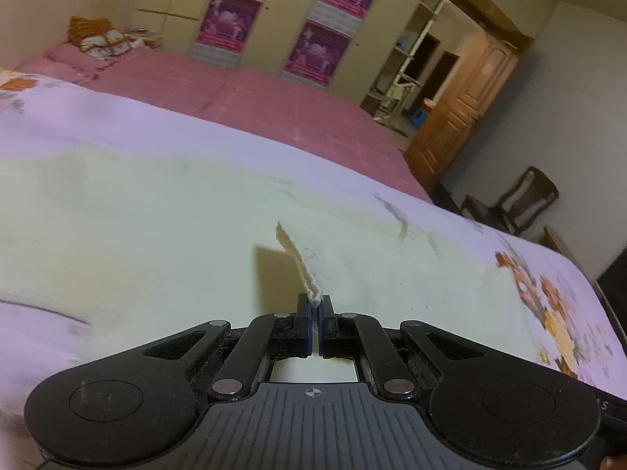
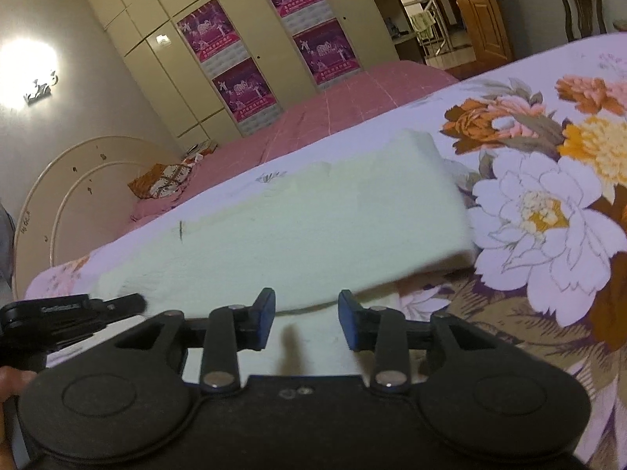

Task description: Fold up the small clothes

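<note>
1. Little writing can be read: the purple posters [image 2: 243, 90] on the wardrobe doors [image 1: 172, 4] carry print too small to make out, and the white lettering on the left gripper's body, seen at the left edge of the right wrist view, is blurred beyond reading.
2. The task's thing is a pale cream cloth [image 2: 298, 227] lying on the floral bedsheet [image 2: 548, 211] of the bed. In the right wrist view its long axis runs from lower left to upper right, ending in a blunt, slightly raised corner near the big white flower print.
3. The left gripper [image 1: 315, 305] has its fingers pressed together on a thin, ribbed edge of the cloth [image 1: 299, 262]; that edge rises from the fingertips as a narrow strip and casts a shadow on the fabric to its left.
4. The right gripper [image 2: 307, 313] has its blue-padded fingers [image 2: 266, 313] well apart, with nothing between them; it sits at the near edge of the cloth, and whether it touches the fabric I cannot tell.
5. The left gripper [image 2: 78, 309] shows beside the right one, at the cloth's lower left end.
6. Bare floral sheet lies to the right of the cloth. Beyond the sheet is a pink bedspread [image 1: 250, 98], then the wardrobe. A wooden door [image 1: 466, 109] and a dark chair [image 1: 525, 199] stand past the bed's far edge.
</note>
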Tool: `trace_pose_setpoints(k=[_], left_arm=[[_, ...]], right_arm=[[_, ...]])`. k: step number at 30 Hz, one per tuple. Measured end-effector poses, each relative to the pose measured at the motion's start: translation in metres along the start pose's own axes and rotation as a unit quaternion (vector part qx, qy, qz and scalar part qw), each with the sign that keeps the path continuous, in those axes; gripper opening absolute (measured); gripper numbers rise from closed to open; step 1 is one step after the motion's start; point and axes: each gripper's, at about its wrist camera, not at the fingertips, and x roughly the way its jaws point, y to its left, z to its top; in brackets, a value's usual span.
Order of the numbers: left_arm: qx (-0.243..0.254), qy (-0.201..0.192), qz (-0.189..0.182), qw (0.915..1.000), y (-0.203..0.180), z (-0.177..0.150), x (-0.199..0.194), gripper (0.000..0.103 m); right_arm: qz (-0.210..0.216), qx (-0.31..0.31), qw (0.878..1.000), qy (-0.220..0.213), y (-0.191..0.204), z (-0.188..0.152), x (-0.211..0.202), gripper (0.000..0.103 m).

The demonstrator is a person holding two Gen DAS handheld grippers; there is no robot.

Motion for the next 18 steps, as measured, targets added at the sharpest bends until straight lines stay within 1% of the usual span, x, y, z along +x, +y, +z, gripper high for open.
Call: trace_pose_setpoints(k=[5,9,14,18], left_arm=[[-0.010,-0.009,0.015,0.9998,0.024,0.004,-0.008,0.003],[-0.020,-0.010,0.025,0.9994,0.038,0.000,-0.008,0.003],[-0.029,-0.012,0.031,0.9990,0.056,-0.003,-0.012,0.003],[-0.034,-0.011,0.036,0.9987,0.064,-0.005,-0.012,0.003]], right_arm=[[0.007,0.020,1.000,-0.001,-0.001,0.001,0.004,0.050],[0.005,0.037,0.999,-0.005,-0.006,0.002,0.004,0.051],[-0.003,0.075,0.997,-0.009,-0.021,0.005,0.005,0.050],[0.001,0.105,0.994,-0.011,-0.033,0.008,0.008,0.050]])
